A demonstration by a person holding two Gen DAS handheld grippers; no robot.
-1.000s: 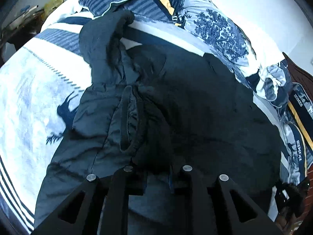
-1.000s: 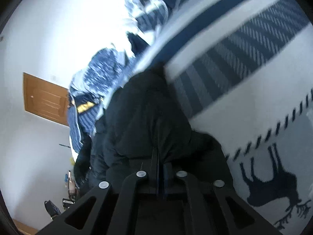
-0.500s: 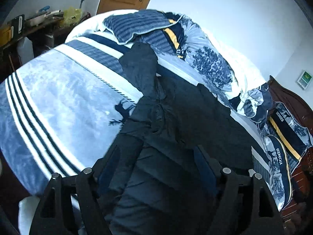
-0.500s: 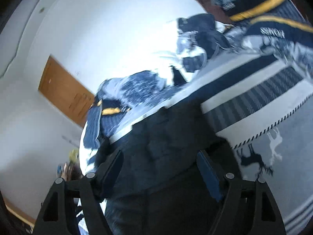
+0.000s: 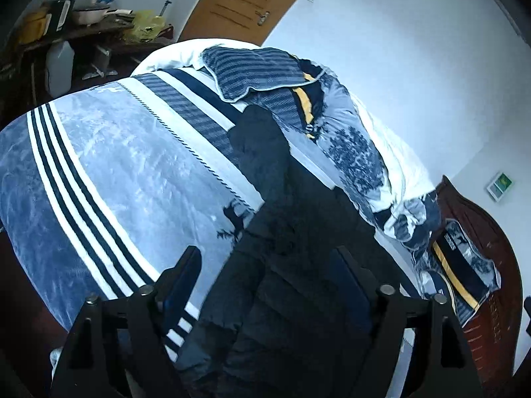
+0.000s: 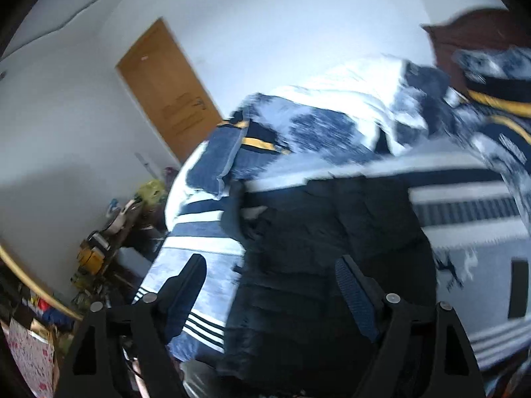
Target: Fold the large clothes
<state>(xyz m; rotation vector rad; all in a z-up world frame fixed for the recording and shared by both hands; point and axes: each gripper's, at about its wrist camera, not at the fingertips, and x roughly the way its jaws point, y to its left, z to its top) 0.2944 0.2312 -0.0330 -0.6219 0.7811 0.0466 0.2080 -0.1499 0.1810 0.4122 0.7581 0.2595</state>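
A large dark padded jacket (image 5: 292, 232) lies folded lengthwise on a bed with a blue and white blanket (image 5: 116, 172). One sleeve (image 5: 259, 139) stretches toward the far end. My left gripper (image 5: 268, 265) is open and empty, raised above the jacket's near end. The jacket also shows in the right wrist view (image 6: 332, 232), blurred. My right gripper (image 6: 270, 275) is open and empty, held above the jacket's near part.
Rumpled blue, white and yellow bedding (image 5: 332, 126) is heaped along the far side of the bed. A dark wooden headboard (image 5: 481, 232) stands at the right. A wooden door (image 5: 239, 6) and a cluttered side table (image 5: 83, 33) lie beyond the bed.
Both grippers were shut on the jacket a second ago. They opened, let go of it, and pulled back and up from the bed.
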